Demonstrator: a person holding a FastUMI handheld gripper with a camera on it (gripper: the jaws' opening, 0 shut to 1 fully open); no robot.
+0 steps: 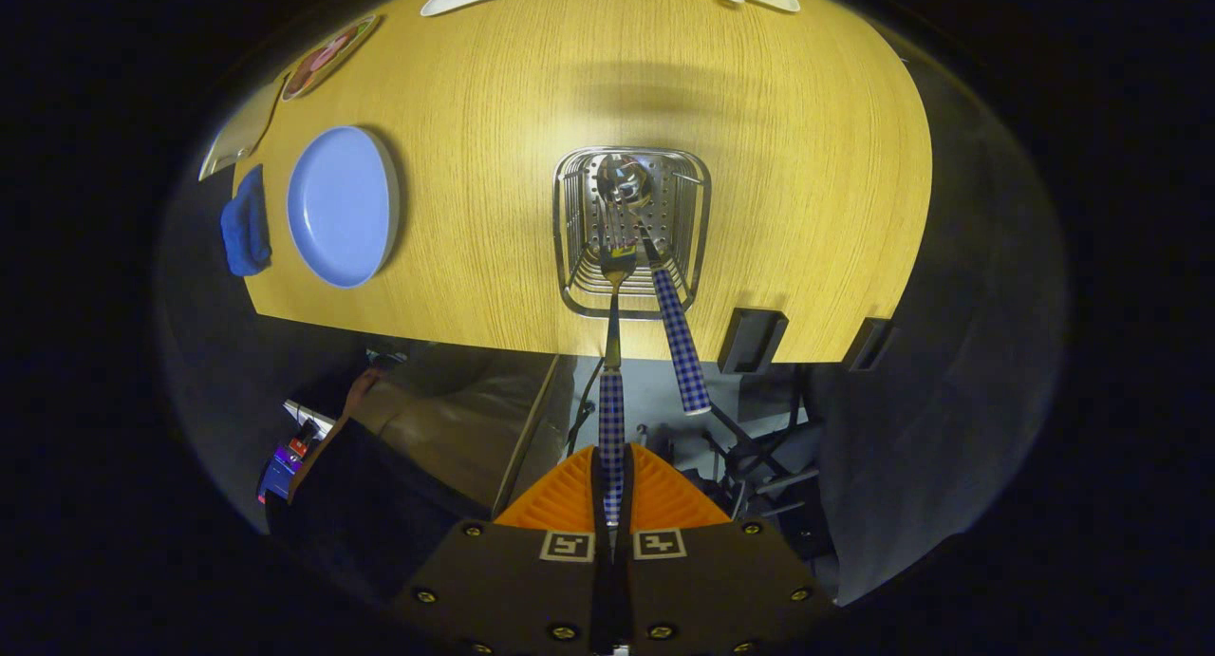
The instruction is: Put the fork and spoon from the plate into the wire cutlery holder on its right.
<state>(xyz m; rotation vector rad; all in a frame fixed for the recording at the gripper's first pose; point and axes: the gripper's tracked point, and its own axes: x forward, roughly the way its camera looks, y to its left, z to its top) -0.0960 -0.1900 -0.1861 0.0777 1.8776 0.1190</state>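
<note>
My claw [612, 490] is pinched together on the blue-and-white checked handle of a steel fork [613, 371], both fingers pressing its sides. The fork runs straight ahead of my fingers, its tines just inside the near rim of the square chrome wire cutlery holder [698, 224]. Just to the right of my fork, a steel spoon with the same checked handle [679, 328] leans in that holder, bowl down at the far end, handle slanting out toward me. The holder stands on a pale wood-grain table [759, 143]. Well off to my left on the table sits a round light-blue plate [342, 205], with a folded blue cloth [247, 224] just beyond its left side.
</note>
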